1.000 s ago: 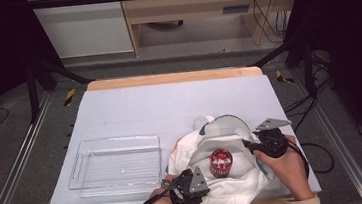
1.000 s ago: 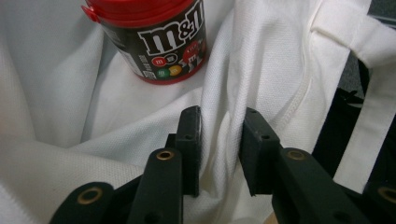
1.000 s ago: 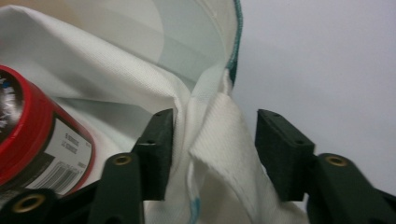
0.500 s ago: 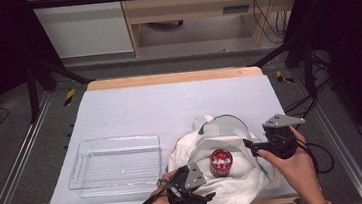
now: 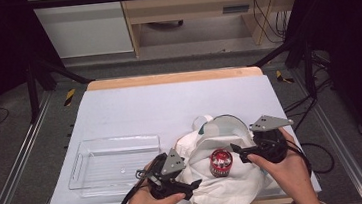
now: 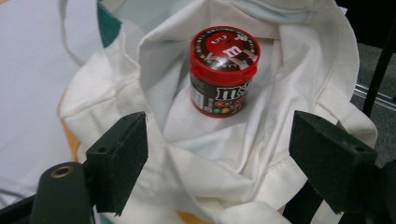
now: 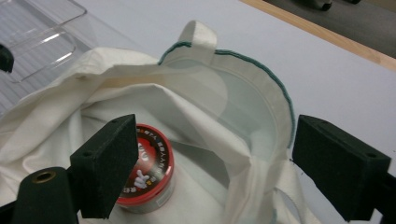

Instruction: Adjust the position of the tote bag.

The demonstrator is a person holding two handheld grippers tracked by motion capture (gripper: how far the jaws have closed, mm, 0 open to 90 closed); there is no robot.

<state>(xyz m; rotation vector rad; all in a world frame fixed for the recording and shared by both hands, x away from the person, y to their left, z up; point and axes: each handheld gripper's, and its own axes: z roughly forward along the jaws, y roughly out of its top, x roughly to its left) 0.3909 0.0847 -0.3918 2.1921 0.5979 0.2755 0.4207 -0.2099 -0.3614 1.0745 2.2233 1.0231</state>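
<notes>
Dark surroundings and a wooden shelf unit are seen beyond the pale counter (image 5: 169,103), which is edged in wood at its far side. At about 5 o'clock on the counter a white cloth bag (image 5: 226,178) is spread open, and a red-lidded candy jar (image 5: 220,162) is seen standing upright inside it on the cloth. A clear plastic tray (image 5: 117,163) is set at 9 o'clock from the bag, just beside it. The left gripper (image 5: 189,184) is held at 8 o'clock from the jar, above the bag's near edge; its jaws have just been opening and stand apart with nothing clamped. The right gripper (image 5: 239,151) is held at 3 o'clock from the jar, its jaws likewise spread, gripping nothing.
</notes>
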